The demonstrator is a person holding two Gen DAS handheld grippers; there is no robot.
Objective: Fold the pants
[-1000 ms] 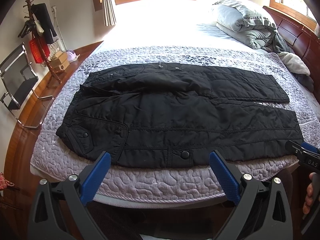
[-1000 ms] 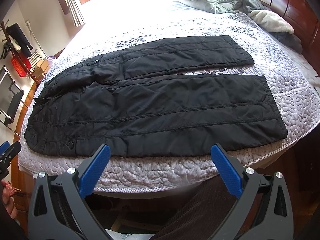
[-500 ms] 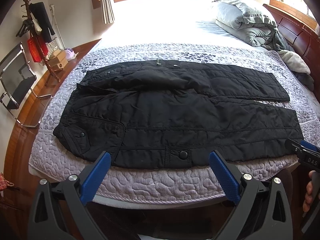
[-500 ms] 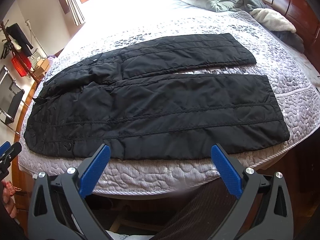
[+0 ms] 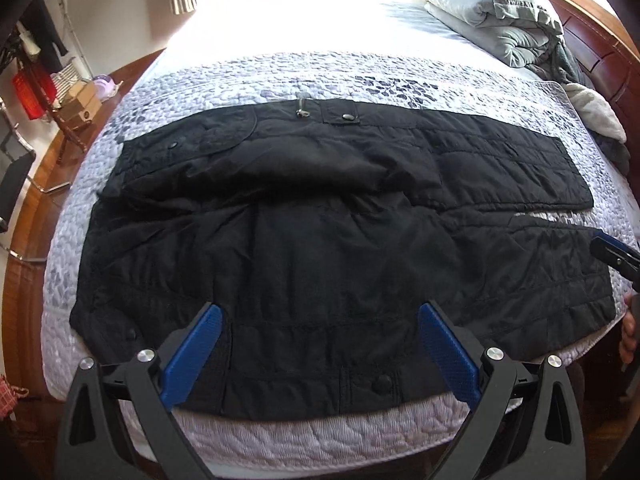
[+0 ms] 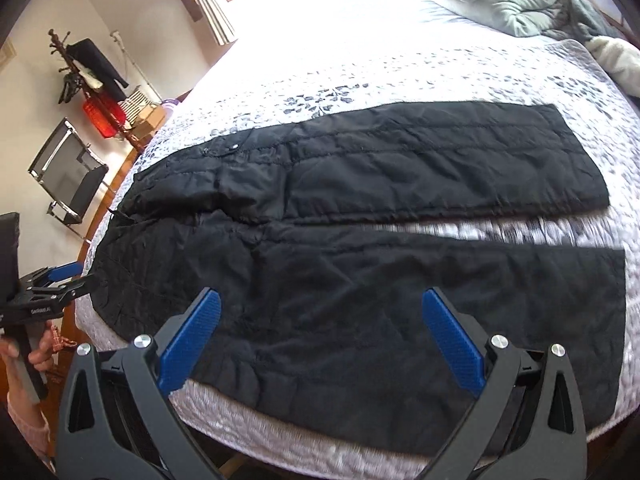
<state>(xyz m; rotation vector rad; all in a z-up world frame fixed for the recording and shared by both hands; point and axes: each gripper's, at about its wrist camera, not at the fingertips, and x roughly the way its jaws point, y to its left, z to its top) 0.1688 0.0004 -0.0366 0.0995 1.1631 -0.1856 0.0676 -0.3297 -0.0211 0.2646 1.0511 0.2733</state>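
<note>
Black quilted pants (image 5: 320, 240) lie spread flat across the bed, waist at the left, both legs running right; they also show in the right wrist view (image 6: 380, 280). My left gripper (image 5: 320, 350) is open and empty, hovering over the near edge of the waist and hip area. My right gripper (image 6: 320, 338) is open and empty over the near leg. The right gripper's tip (image 5: 614, 254) shows at the right edge of the left wrist view. The left gripper (image 6: 52, 284) shows at the left edge of the right wrist view.
The bed has a grey patterned quilt (image 5: 320, 76) and a wooden frame. A rolled grey duvet (image 5: 492, 12) and other bedding lie at the far right by the wooden headboard (image 5: 600, 40). A chair (image 6: 68, 176), coat stand (image 6: 80, 68) and boxes stand at the left.
Both grippers have moved forward and down over the near edge of the pants. The pants have not moved.
</note>
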